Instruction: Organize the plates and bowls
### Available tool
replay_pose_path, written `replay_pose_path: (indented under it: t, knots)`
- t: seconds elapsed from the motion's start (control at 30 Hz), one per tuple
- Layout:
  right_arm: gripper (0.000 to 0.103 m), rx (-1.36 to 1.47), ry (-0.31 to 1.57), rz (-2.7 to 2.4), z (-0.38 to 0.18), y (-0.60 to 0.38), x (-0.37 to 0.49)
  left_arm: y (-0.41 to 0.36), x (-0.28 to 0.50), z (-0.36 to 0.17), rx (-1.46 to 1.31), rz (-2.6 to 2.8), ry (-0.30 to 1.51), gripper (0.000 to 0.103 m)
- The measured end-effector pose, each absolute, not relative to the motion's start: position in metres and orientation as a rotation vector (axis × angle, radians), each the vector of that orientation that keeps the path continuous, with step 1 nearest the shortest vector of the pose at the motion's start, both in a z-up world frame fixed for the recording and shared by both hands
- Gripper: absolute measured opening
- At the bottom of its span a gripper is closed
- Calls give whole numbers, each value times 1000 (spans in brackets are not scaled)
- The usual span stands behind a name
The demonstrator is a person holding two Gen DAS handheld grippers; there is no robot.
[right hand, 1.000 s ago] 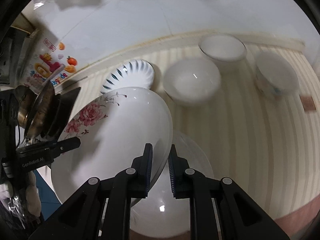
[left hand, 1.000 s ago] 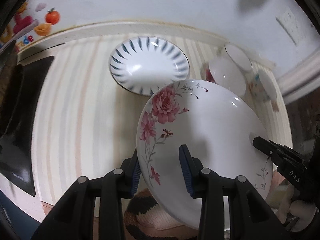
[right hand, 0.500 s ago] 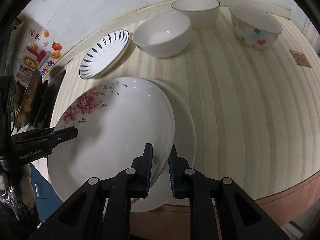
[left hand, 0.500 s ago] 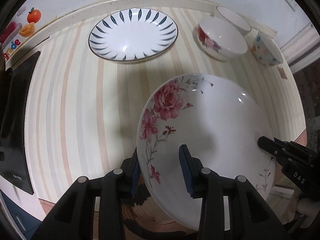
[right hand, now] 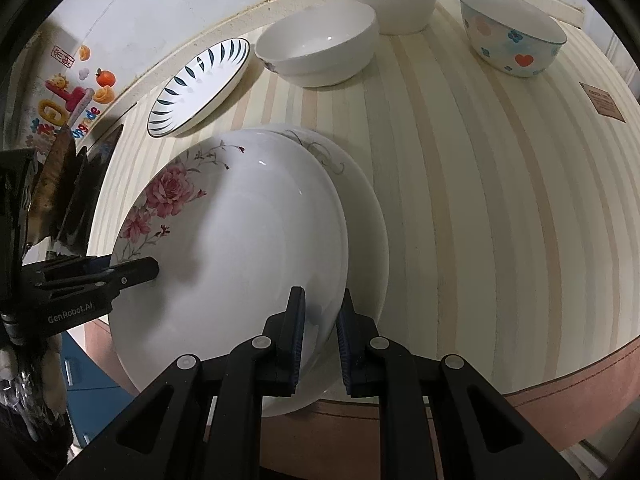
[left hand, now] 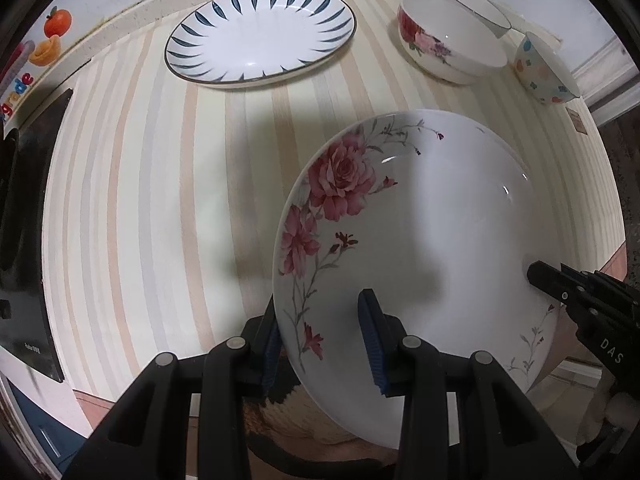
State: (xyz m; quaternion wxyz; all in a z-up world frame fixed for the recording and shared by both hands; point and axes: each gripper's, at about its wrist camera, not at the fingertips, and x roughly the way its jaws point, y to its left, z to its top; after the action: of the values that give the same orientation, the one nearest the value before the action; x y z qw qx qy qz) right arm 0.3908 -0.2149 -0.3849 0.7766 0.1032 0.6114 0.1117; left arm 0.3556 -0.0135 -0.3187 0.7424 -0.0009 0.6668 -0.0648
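A large white plate with pink roses (left hand: 420, 232) (right hand: 240, 232) is held by both grippers over the striped table's front edge. My left gripper (left hand: 322, 344) is shut on its left rim. My right gripper (right hand: 320, 326) is shut on its right rim. Just beneath it lies a second white plate (right hand: 360, 200) with a grey flourish. A blue-petal plate (left hand: 260, 36) (right hand: 196, 88) sits at the back left. A white rose bowl (left hand: 448, 48) (right hand: 320, 48), a dark-rimmed white bowl (right hand: 390, 0) and a heart-patterned bowl (left hand: 544, 68) (right hand: 512, 36) stand at the back.
The striped table (right hand: 500, 200) has bare surface on the right, with a small brown label (right hand: 602, 102) near its right edge. A black appliance (left hand: 24, 240) lies at the left. A wall with fruit stickers (left hand: 52, 36) runs behind.
Both grippers have brought the rose plate down and toward the front, over the plain plate on the table. The back plates and bowls now show from higher up.
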Motion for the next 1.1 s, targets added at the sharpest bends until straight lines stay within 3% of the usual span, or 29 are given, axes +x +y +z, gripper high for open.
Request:
replay_pose_path:
  t: [0.67,0.97,1.03,1.1]
  knots:
    - [17,277,1345,196,-379,-228,388,-27,345,-326,22,-135,1467,34]
    - [19,343,1342,204,-340,-253,404,28,378,-268,-140,-43,1375,34]
    - [22,345,1317,255,-320,-244,431,47,399,-259,-181,-19,1349,34]
    - [32,341,1300,319,-306,-228,461,69,426,-258,-212,10,1343,34]
